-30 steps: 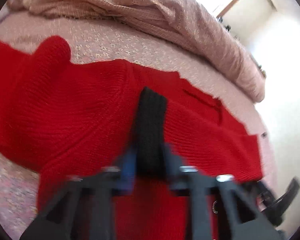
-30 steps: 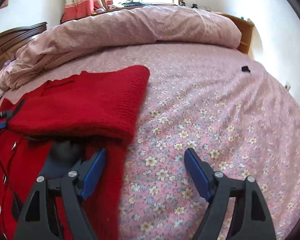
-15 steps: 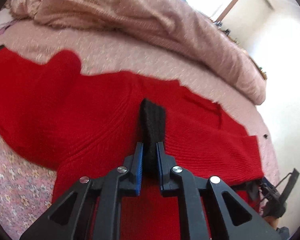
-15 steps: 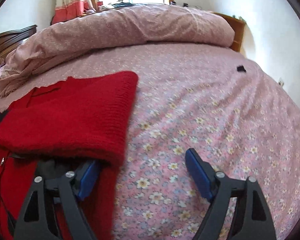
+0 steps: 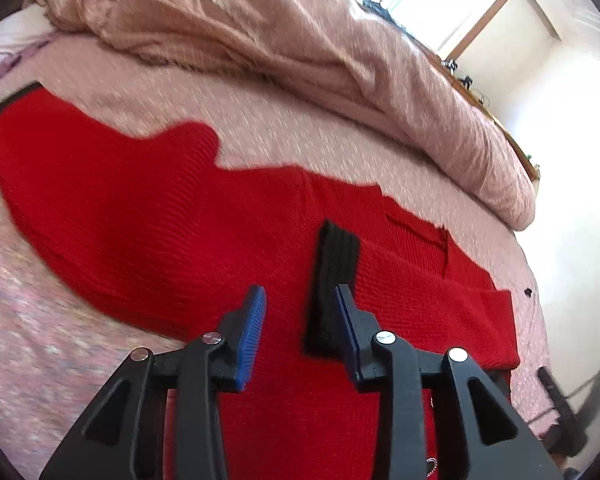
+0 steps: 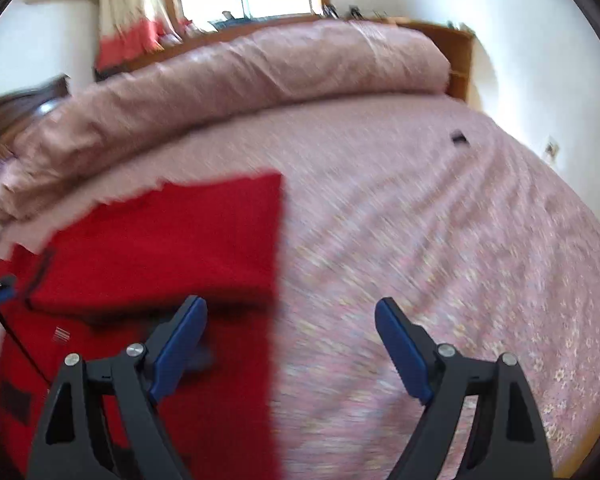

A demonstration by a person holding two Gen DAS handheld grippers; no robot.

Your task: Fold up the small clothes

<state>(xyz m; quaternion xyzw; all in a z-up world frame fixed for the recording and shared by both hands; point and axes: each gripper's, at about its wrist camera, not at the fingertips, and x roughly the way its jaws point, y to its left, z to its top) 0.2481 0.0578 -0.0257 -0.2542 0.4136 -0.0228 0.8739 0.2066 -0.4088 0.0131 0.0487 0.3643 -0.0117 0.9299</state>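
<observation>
A red knitted cardigan lies spread on the pink floral bed, with a sleeve folded across its body. The sleeve's black cuff lies on the red knit. My left gripper is open just above the cardigan; the cuff rests against its right finger, no longer clamped. In the right wrist view the folded red sleeve lies over the cardigan at the left. My right gripper is wide open and empty, its left finger over the cardigan's edge and its right finger over the bedsheet.
A rolled pink duvet lies along the far side of the bed, also in the right wrist view. A small dark object lies on the sheet at right. A wooden headboard and a window are behind.
My left gripper has opened and let go of the black cuff, which now lies on the cardigan. My right gripper has drawn back and tilted up, staying open.
</observation>
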